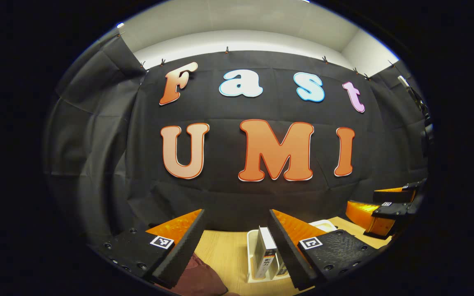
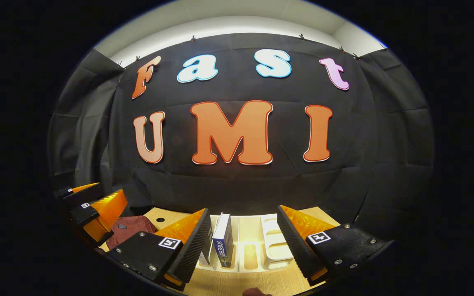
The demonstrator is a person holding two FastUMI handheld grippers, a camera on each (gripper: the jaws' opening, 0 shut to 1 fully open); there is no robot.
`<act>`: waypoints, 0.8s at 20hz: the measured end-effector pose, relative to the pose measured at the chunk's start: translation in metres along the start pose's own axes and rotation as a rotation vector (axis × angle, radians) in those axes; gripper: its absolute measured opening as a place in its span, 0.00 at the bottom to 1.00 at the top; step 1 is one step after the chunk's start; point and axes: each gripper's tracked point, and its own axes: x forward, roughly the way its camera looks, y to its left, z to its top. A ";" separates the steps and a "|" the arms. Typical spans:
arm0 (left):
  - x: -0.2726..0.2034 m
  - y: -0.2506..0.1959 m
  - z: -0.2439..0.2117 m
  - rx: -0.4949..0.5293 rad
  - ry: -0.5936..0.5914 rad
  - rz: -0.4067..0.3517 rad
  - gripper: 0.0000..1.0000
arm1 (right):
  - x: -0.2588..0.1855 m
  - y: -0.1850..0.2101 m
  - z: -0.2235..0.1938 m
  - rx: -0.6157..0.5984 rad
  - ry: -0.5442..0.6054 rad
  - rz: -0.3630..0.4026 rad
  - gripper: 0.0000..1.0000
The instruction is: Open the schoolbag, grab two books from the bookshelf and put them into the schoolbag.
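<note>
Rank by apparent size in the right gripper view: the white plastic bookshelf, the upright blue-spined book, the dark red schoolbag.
1. White plastic bookshelf, widest.
2 and 3. Upright blue-spined book and dark red schoolbag: look alike in size; the schoolbag is partly hidden by the left gripper, so unranked.

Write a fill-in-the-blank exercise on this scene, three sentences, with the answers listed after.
1. The blue book stands upright in the white ____.
2. The dark red schoolbag lies on a table made of ____.
3. The fingers of the right gripper are ____, with nothing held between them.

Missing words: bookshelf; wood; open
</note>
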 end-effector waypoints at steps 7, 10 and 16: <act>0.002 0.007 -0.039 0.092 0.085 -0.045 0.95 | 0.003 -0.004 -0.006 0.006 0.015 -0.017 0.95; -0.001 0.012 -0.070 0.157 0.151 -0.067 0.94 | 0.002 -0.012 -0.011 -0.004 0.016 -0.037 0.95; -0.010 0.024 -0.142 0.352 0.284 -0.095 0.96 | 0.004 -0.027 -0.025 -0.033 0.040 -0.081 0.96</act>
